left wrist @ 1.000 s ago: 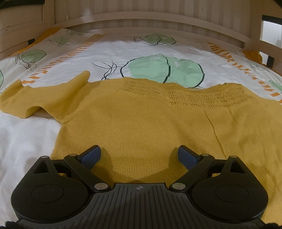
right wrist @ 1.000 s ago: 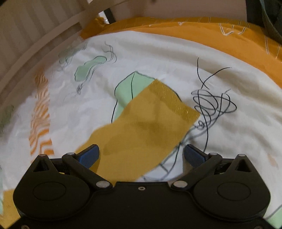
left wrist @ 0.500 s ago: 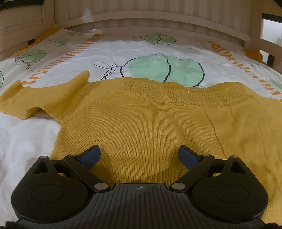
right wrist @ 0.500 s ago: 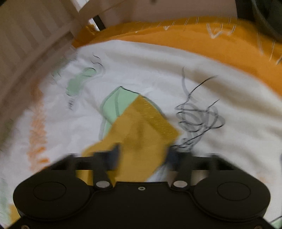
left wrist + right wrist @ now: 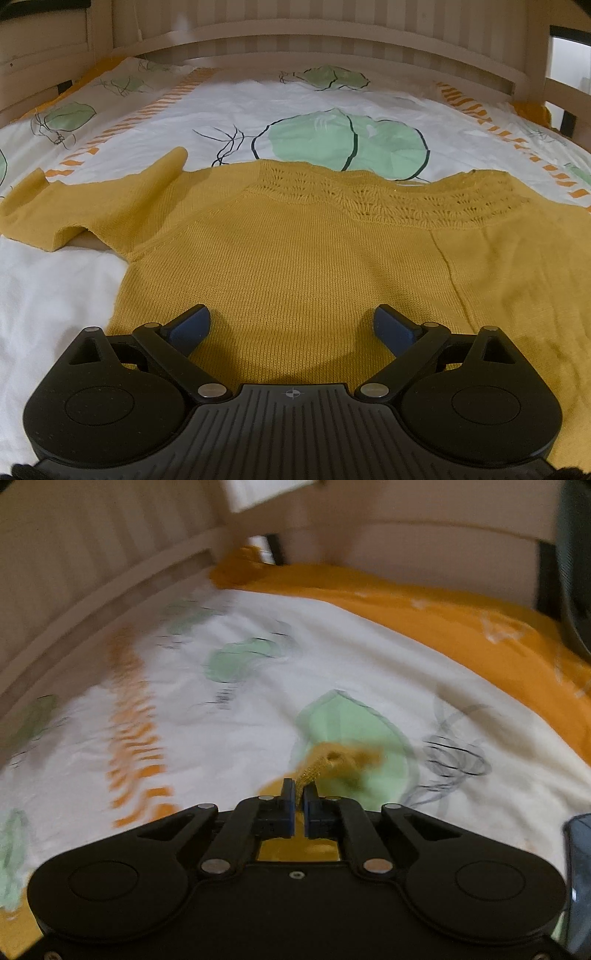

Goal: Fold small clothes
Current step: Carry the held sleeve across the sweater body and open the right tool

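Note:
A mustard yellow knit sweater (image 5: 314,254) lies flat on the bed, neckline toward the headboard, its left sleeve (image 5: 55,218) spread to the left. My left gripper (image 5: 291,325) is open and empty, low over the sweater's lower body. In the right wrist view my right gripper (image 5: 299,794) is shut on the cuff of the sweater's other sleeve (image 5: 332,764), which bunches up just past the fingertips and is lifted off the sheet. That view is blurred by motion.
The bed sheet (image 5: 332,96) is white with green leaf prints and orange striped bands. A slatted wooden headboard (image 5: 295,26) runs along the far side. An orange blanket (image 5: 461,616) lies along the far right edge in the right wrist view.
My right gripper has closed on the flat sleeve's cuff and raised it, bunching the cloth. The left gripper and the sweater body have not moved.

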Demonstrator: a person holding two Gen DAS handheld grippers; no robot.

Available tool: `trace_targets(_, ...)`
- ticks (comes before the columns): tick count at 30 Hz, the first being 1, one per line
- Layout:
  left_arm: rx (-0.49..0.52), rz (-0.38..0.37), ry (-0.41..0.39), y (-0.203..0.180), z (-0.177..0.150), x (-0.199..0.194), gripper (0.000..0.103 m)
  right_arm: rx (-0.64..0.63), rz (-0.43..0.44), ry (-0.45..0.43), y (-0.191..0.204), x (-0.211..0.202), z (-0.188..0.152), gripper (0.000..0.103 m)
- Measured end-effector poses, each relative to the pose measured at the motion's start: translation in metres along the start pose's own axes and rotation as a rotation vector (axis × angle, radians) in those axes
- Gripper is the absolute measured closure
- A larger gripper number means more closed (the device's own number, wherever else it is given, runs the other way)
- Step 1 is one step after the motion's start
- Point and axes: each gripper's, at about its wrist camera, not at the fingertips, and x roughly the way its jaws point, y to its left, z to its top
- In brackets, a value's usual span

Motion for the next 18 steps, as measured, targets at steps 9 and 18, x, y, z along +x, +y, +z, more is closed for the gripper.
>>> trace_targets(9,0.006,-0.016,0.034,0.002,0.006,-0.002,0.008,-0.154,0.219,-0.010,0.115,-0.046,-0.020,0.092)
trace_targets(18,0.012,-0.063,0.114,0.011,0.022,-0.016,0.029,-0.291,0.504,0.054,0.228,-0.077,-0.087,0.092)
